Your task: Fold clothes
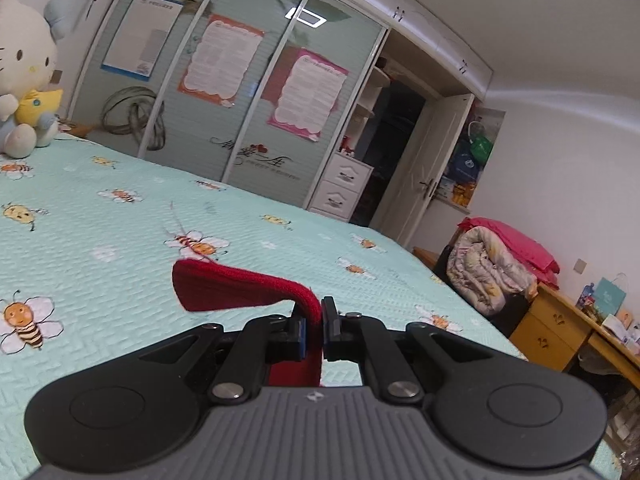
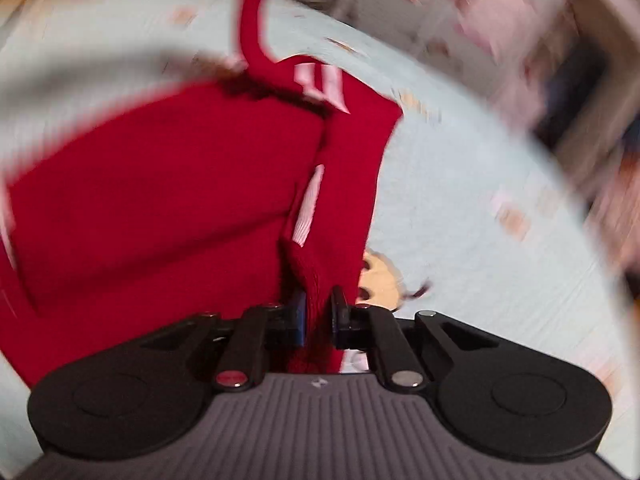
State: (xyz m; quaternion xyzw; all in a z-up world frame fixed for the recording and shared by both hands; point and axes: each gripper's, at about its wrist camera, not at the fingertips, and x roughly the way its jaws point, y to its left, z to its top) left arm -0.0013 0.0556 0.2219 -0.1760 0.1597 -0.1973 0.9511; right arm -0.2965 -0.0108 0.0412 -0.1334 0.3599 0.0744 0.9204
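Both claws grip the same red garment [image 2: 168, 184], a knitted piece with white stripes that lies mostly on the bed [image 1: 100, 208], over a pale green quilt printed with bees.

In the left wrist view the left claw [image 1: 312, 328] is pinched nearly closed on a thin red edge at lower centre of the frame. A flap of the cloth curls up and away toward the left, clear of the quilt.

In the right wrist view, which is badly smeared, the right claw [image 2: 318, 316] sits at lower centre with a bunched red fold squeezed between its narrow jaws. The body of the garment spreads across the left and middle of that frame, and a strip of it rises toward the top edge.

The step in hand looks like the lift before a fold: two edges are taken and raised off the bed. Which parts of the garment these are, sleeve or hem, cannot be told.

Next, I judge, the two claws should carry their edges together over the body of the cloth, keeping it taut and level between them. Then they lay it down flat and let go only once it rests.
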